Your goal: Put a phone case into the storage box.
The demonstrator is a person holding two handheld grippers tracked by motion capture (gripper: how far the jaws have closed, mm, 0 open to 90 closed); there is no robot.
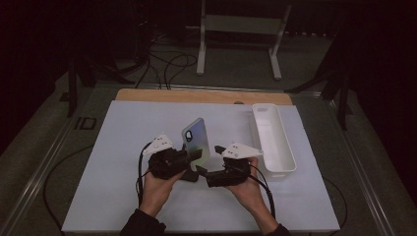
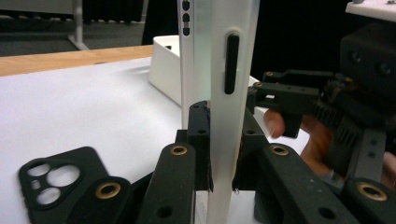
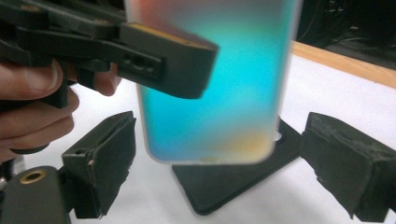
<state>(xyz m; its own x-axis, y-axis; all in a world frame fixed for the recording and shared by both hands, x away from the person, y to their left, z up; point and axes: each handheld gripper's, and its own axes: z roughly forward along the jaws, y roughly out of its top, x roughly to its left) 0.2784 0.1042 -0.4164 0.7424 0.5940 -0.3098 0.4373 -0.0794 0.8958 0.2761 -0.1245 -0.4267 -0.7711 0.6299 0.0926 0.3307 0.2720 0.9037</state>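
High view: the left tongs (image 1: 193, 158) are clamped on the lower part of an iridescent phone case (image 1: 196, 139), which stands tilted above the middle of the white surface (image 1: 123, 147). The right tongs (image 1: 203, 172) sit just beside it, lower and nearer the person, with the jaws spread and nothing held. A black phone case (image 1: 189, 175) lies flat beneath the 2 tongs. A white tray (image 1: 275, 142) rests at the right of the surface.

Left gripper view: the 2 black jaws press on both faces of the iridescent phone case (image 2: 219, 93), seen edge-on and upright. The black phone case (image 2: 56, 179) lies on the surface at lower left, camera cut-outs up. The right tongs (image 2: 280, 105) and a hand (image 2: 317, 144) appear at right, the white tray (image 2: 166, 70) behind.

Right gripper view: its 2 padded jaws stand wide apart, clear of the iridescent phone case (image 3: 215, 93) hanging between and beyond them. The left tongs (image 3: 159, 65) grip that case from the left. The black phone case (image 3: 233, 179) lies below.
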